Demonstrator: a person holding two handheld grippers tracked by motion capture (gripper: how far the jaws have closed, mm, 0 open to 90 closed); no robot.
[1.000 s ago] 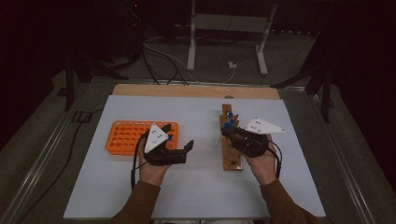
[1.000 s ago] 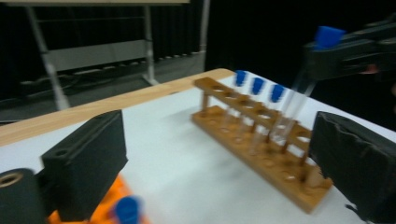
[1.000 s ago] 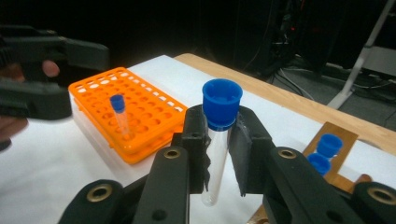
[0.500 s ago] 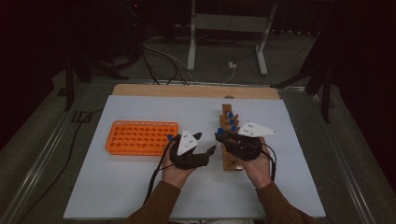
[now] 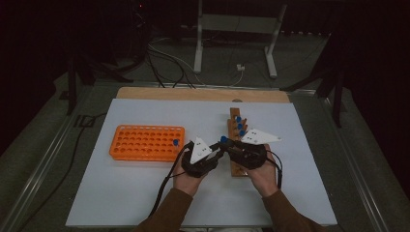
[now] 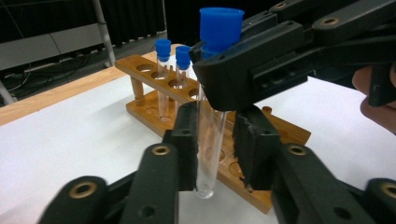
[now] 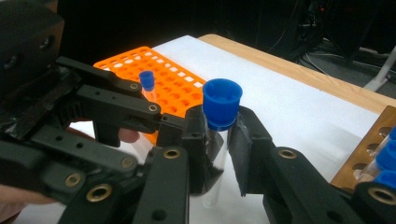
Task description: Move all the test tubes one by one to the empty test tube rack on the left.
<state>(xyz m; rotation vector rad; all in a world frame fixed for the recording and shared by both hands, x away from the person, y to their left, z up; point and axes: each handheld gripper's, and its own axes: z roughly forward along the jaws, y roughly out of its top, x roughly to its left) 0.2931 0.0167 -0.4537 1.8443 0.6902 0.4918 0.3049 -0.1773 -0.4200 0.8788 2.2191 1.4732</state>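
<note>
A clear test tube with a blue cap (image 6: 212,126) (image 7: 221,108) (image 5: 223,140) stands upright above the white mat, left of the wooden rack (image 5: 236,169). My right gripper (image 7: 219,140) (image 5: 227,145) is shut on it just under the cap. My left gripper (image 6: 217,149) (image 5: 218,152) has just been closing, and its pads now press the tube's lower half. The two grippers meet nose to nose. Two more blue-capped tubes (image 6: 170,70) stand in the wooden rack (image 6: 140,70).
An orange rack (image 5: 145,143) with many holes lies at the left and holds one blue-capped tube (image 5: 175,143) (image 7: 147,81) at its right end. A wooden board edge (image 5: 193,94) runs along the mat's far side. Cables trail off the table's left.
My left gripper has moved right from beside the orange rack to the right gripper. Its jaws went from wide open to closed on the tube. The right gripper has kept still.
</note>
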